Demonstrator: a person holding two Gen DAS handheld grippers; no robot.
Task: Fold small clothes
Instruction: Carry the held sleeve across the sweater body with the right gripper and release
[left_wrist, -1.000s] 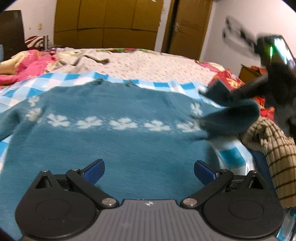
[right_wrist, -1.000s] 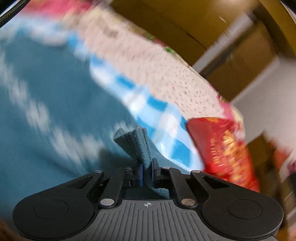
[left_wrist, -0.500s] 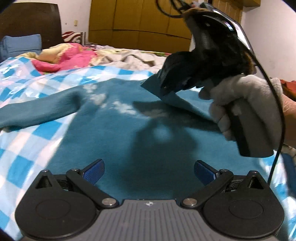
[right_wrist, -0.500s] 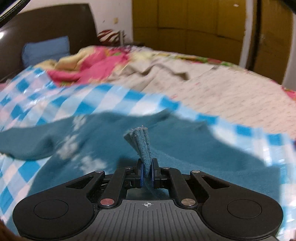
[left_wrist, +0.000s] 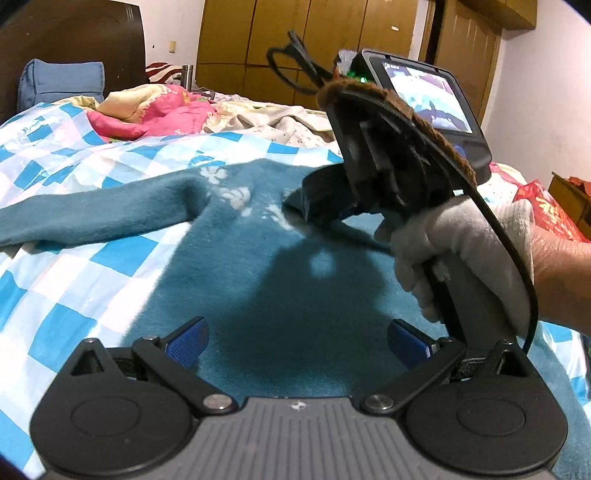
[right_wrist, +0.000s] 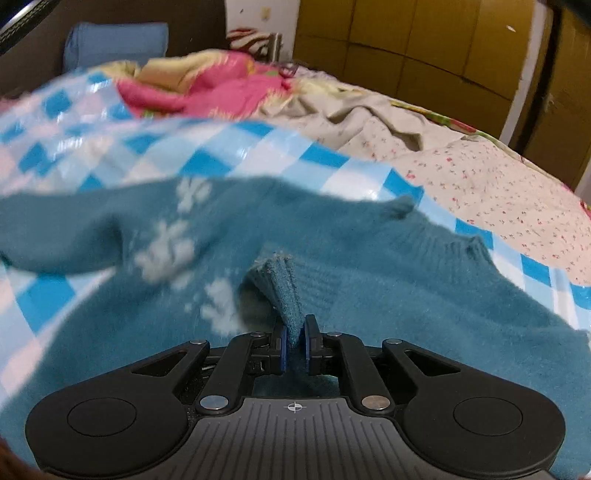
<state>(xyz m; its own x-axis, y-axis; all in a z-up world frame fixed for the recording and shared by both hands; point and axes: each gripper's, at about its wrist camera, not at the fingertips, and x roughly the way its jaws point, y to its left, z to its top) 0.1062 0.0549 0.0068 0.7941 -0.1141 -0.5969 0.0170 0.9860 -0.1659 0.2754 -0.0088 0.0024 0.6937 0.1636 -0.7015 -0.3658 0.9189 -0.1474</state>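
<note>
Spread flat over the bed's checked sheet (left_wrist: 92, 266): a teal sweater (left_wrist: 288, 295) with white flowers. Soft, thick knit by the look of it, light, limp, likely to sag and drag rather than hold a crease. Far sleeve (left_wrist: 92, 218) stretched out left of the sweater's body. Near sleeve cuff (right_wrist: 284, 291) carried over the sweater's chest, pinched tight in the right gripper (right_wrist: 294, 345). Best taken by cuffs, hem, shoulder seams. Left gripper (left_wrist: 295, 341) spread wide, empty, low over the sweater's lower part.
</note>
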